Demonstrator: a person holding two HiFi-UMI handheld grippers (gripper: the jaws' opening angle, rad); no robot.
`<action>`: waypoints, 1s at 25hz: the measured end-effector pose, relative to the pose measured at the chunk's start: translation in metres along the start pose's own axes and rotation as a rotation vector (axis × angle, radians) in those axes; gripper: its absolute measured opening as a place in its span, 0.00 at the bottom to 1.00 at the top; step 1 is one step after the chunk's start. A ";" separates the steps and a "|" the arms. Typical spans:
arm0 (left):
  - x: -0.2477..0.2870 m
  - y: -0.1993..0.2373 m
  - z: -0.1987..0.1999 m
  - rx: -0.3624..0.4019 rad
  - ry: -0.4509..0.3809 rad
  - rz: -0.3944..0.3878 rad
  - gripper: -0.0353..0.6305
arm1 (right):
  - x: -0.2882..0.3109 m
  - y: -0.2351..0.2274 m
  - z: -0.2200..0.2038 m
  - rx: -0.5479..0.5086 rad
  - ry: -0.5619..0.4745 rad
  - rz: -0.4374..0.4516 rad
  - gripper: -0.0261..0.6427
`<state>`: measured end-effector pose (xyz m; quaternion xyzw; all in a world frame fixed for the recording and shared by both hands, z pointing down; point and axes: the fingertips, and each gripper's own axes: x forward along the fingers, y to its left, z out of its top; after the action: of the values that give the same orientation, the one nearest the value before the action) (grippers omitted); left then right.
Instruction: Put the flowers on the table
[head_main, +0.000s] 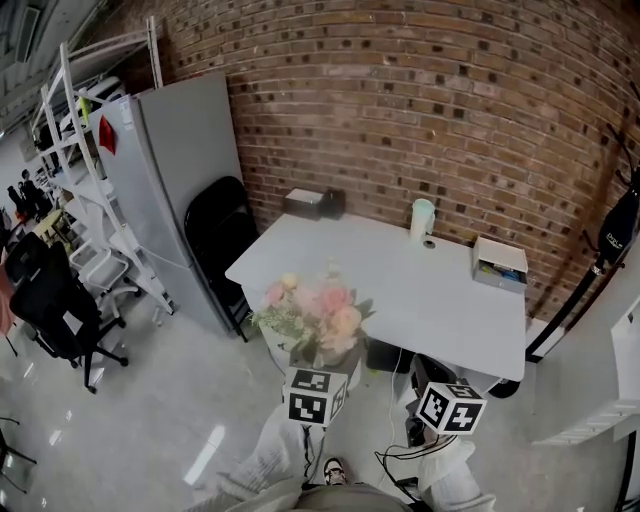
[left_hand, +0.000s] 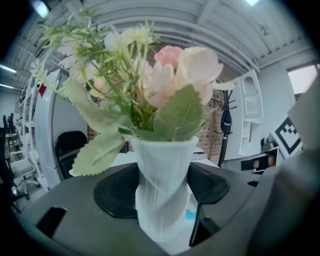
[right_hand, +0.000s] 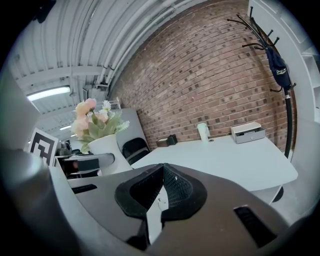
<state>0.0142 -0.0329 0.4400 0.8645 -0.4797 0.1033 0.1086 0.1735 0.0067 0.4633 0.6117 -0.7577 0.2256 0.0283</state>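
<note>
A bunch of pink and cream flowers (head_main: 315, 308) with green leaves stands in a white ribbed vase (left_hand: 162, 165). My left gripper (left_hand: 161, 210) is shut on the vase's lower body and holds it upright in the air, just short of the near left edge of the white table (head_main: 400, 285). In the head view the left gripper (head_main: 308, 375) sits below the bouquet. My right gripper (right_hand: 161, 175) is shut with nothing in it, to the right of the vase (right_hand: 107, 150) and pointing at the table (right_hand: 225, 160). The right gripper (head_main: 448, 405) hangs below the table's near edge.
On the table's far side stand a white cup (head_main: 422, 218), a white box (head_main: 498, 265) and a dark box (head_main: 315, 203). A black folding chair (head_main: 215, 235) and a grey cabinet (head_main: 180, 170) stand left of the table. A coat stand (head_main: 610, 240) is at the right.
</note>
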 end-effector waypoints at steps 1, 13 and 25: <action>0.006 0.003 0.001 0.004 0.002 -0.001 0.51 | 0.007 0.000 0.003 0.001 -0.003 0.002 0.07; 0.068 0.051 0.024 0.021 -0.001 0.010 0.51 | 0.085 -0.006 0.034 0.007 -0.022 0.007 0.07; 0.095 0.090 0.019 -0.024 0.026 0.016 0.51 | 0.129 0.000 0.030 0.005 0.024 0.006 0.07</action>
<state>-0.0121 -0.1619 0.4569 0.8580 -0.4861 0.1096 0.1241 0.1480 -0.1223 0.4775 0.6068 -0.7585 0.2349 0.0352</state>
